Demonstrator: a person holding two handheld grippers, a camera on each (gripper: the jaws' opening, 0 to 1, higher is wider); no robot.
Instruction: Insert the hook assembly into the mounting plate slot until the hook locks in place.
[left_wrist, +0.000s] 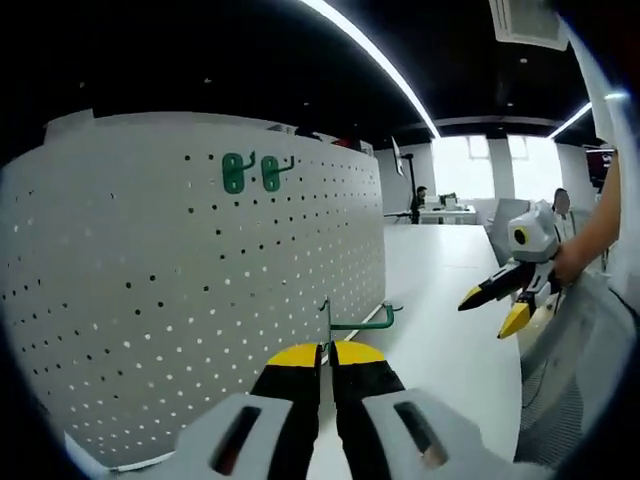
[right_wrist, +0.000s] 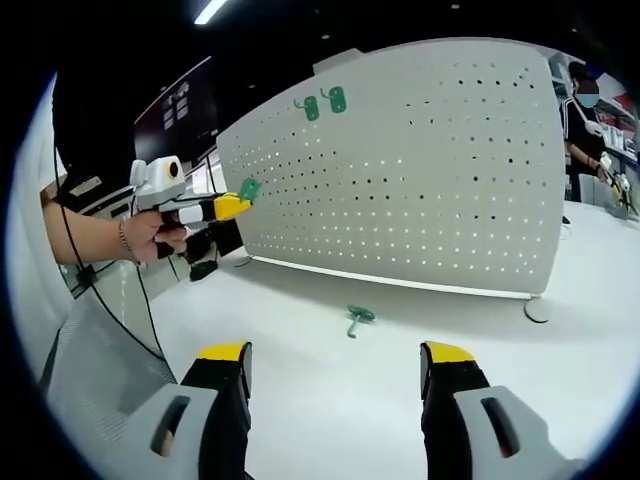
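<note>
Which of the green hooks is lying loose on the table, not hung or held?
The green hook on the white table, ahead of the open right gripper. Two others hang on the pegboard; the left gripper holds a fourth.

A: What lies ahead of the right gripper?
B: Its yellow-tipped jaws stand wide apart with nothing between them. Beyond them a green hook lies loose on the white desk, near the foot of the white pegboard.
A: Anything on the board?
B: Two green hooks hang side by side near its upper left edge.
A: And the left gripper?
B: It comes in from the left, held in a hand. Its jaws are closed on a green piece, close to the board's left edge.
</note>
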